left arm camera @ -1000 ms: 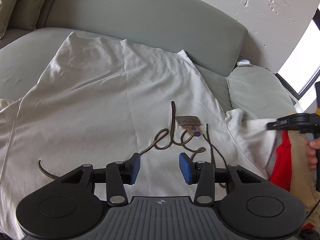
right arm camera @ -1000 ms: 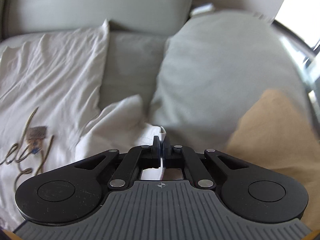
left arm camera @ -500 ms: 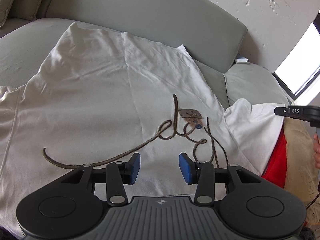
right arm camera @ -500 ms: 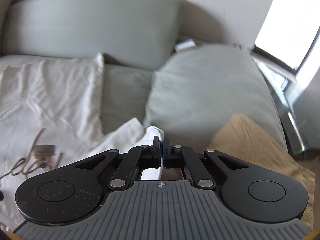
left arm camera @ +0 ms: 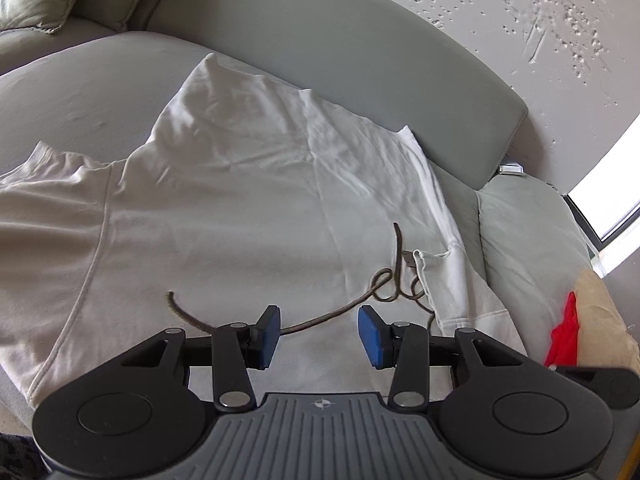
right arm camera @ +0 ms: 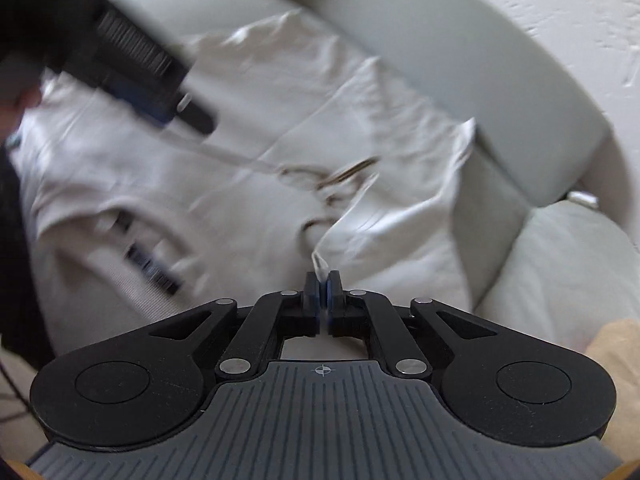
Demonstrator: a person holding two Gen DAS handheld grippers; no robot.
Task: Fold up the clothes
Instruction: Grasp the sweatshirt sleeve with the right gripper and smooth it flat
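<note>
A white T-shirt [left arm camera: 240, 208] with brown script lettering [left arm camera: 392, 284] lies spread on the grey sofa seat [left arm camera: 80, 92]. Its right sleeve [left arm camera: 452, 280] is folded inward and covers the end of the lettering. My left gripper [left arm camera: 318, 334] hovers open over the shirt's near part, blue pads apart, with nothing between them. In the blurred right wrist view, my right gripper [right arm camera: 322, 280] has its jaws opening to a thin slit. The sleeve [right arm camera: 380, 224] tents up to its tips, its edge still caught there. The left gripper [right arm camera: 156, 76] shows there as a dark smear.
The curved sofa backrest [left arm camera: 360, 60] runs behind the shirt and a grey seat cushion [left arm camera: 528, 248] lies to its right. A red cloth [left arm camera: 564, 336] and a tan cloth [left arm camera: 600, 320] sit at the right edge. A pale cushion [left arm camera: 36, 4] is at the far left.
My right gripper swung left over the shirt, rolling, and carried the sleeve across the lettering's end; its pads now show a thin slit. The left gripper shifted a little and stayed open.
</note>
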